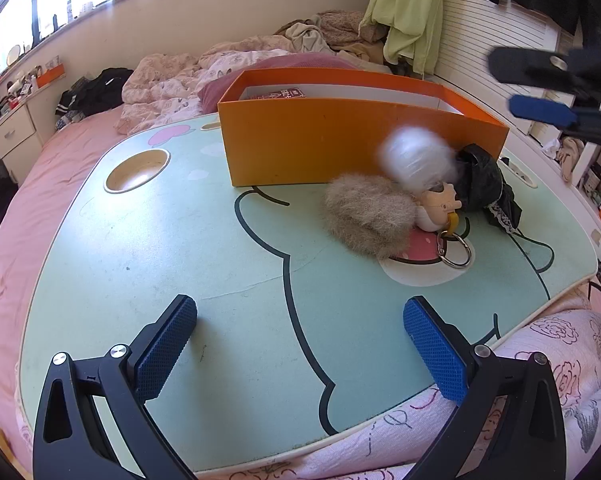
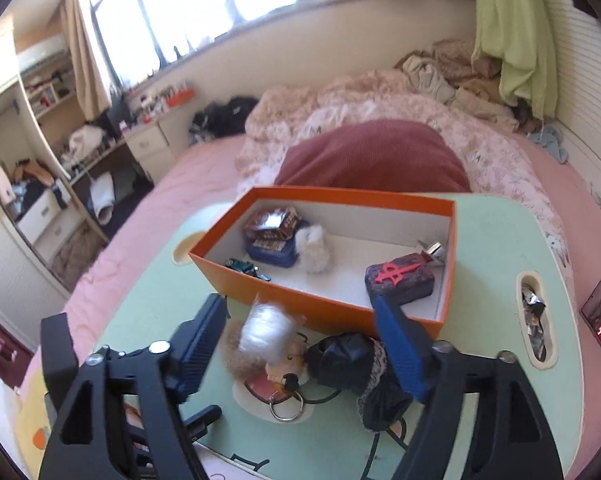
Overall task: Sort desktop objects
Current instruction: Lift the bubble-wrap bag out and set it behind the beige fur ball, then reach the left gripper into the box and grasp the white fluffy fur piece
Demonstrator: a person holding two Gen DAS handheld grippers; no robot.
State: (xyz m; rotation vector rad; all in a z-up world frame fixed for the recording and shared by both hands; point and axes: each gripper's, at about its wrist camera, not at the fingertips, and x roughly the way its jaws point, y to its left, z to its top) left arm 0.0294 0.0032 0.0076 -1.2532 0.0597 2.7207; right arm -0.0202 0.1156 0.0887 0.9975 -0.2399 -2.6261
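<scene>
An orange box (image 1: 340, 140) stands at the back of the green lap table (image 1: 180, 248). In front of it lies a doll keychain (image 1: 432, 204) with a furry tan tail, a white fluffy head, a black dress and a metal ring (image 1: 456, 254). My left gripper (image 1: 300, 336) is open and empty, low over the table's near edge. My right gripper (image 2: 300, 336) is open, hovering above the doll (image 2: 296, 356); it also shows in the left wrist view (image 1: 540, 88). Inside the box (image 2: 284, 296) lie card packs (image 2: 272, 232), a white pompom (image 2: 314, 250), a purple block (image 2: 400, 282) and a small green item.
The table sits on a pink bed (image 1: 60, 168) with rumpled quilts and a maroon pillow (image 2: 376, 156) behind. The table has a round cup hole (image 1: 137, 171) at the left and a slot (image 2: 534, 320) at the right. A desk and shelves stand at the far left.
</scene>
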